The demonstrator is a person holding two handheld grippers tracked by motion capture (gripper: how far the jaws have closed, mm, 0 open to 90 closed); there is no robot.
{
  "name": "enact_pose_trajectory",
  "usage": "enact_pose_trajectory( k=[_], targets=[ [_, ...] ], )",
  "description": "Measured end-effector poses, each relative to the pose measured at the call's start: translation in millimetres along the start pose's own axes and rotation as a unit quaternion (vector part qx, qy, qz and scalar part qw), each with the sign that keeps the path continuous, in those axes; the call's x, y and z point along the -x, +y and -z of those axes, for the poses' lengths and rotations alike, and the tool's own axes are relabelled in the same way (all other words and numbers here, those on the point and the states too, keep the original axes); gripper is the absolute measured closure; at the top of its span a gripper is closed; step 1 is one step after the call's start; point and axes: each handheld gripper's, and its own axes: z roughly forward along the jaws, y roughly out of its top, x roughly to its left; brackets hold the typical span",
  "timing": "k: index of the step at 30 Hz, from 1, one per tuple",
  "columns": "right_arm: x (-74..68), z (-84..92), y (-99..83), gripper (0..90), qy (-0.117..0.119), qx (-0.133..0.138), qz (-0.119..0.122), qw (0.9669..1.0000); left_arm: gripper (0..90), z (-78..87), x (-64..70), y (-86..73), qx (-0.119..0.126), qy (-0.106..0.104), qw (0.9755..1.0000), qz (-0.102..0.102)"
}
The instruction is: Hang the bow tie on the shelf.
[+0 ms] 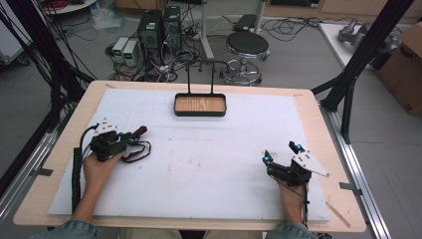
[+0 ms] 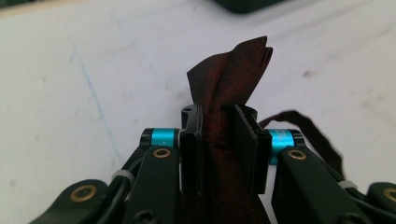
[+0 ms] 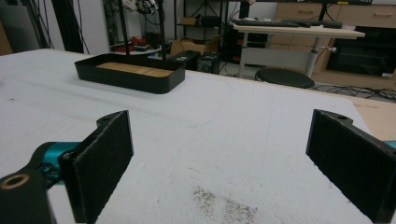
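Left hand-held gripper (image 2: pixel 218 123) pinching dark red cloth (image 2: pixel 233 70) between pads; cloth tip protrudes past jaws.

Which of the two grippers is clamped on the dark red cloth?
The left gripper: its jaws pinch the dark red cloth, which sticks up between the pads. The right gripper stands wide open over the bare white mat.

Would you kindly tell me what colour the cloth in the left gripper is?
Dark maroon; the cloth shows best in the left gripper view.
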Motion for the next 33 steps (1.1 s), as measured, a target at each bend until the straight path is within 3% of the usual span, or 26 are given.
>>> enact_pose_trajectory(
  k=[1,4,7,11,13,16,23,29,33],
  targets=[
    [0.0,-0.1,0.0,6.5,0.0,0.0,0.001,1.0,72.6,4.6,3.1,4.6,0.025,-0.012,0.9996,-0.005],
    [-0.3,-0.2,0.0,6.5,-0.002,0.0,0.002,1.0,72.6,9.0,5.6,8.9,0.045,-0.025,0.9986,-0.015],
    [0.0,-0.1,0.0,6.5,-0.001,-0.001,0.001,1.0,72.7,14.5,8.5,19.0,0.077,-0.042,0.9959,-0.019],
    [-0.4,0.0,-0.1,6.5,-0.001,-0.001,0.002,1.0,72.6,14.0,11.7,30.3,0.089,-0.052,0.9944,-0.025],
    [-0.2,0.0,0.0,6.5,0.0,-0.001,0.001,1.0,72.7,12.2,14.0,41.6,0.107,-0.062,0.9921,-0.025],
    [0.0,0.1,0.0,6.5,0.0,-0.001,0.001,1.0,72.7,10.0,15.4,49.3,0.113,-0.066,0.9911,-0.026],
    [0.1,0.0,-0.1,6.5,0.0,-0.001,0.001,1.0,72.7,-0.6,14.4,83.0,0.125,-0.094,0.9867,-0.045],
    [0.0,-0.2,-0.1,6.5,-0.001,-0.001,0.003,1.0,72.6,-10.7,9.3,108.1,0.138,-0.112,0.983,-0.043],
    [-0.7,-0.1,-0.2,6.5,0.0,-0.004,0.003,1.0,72.6,-16.7,7.2,122.1,0.139,-0.122,0.9818,-0.044]
  ],
)
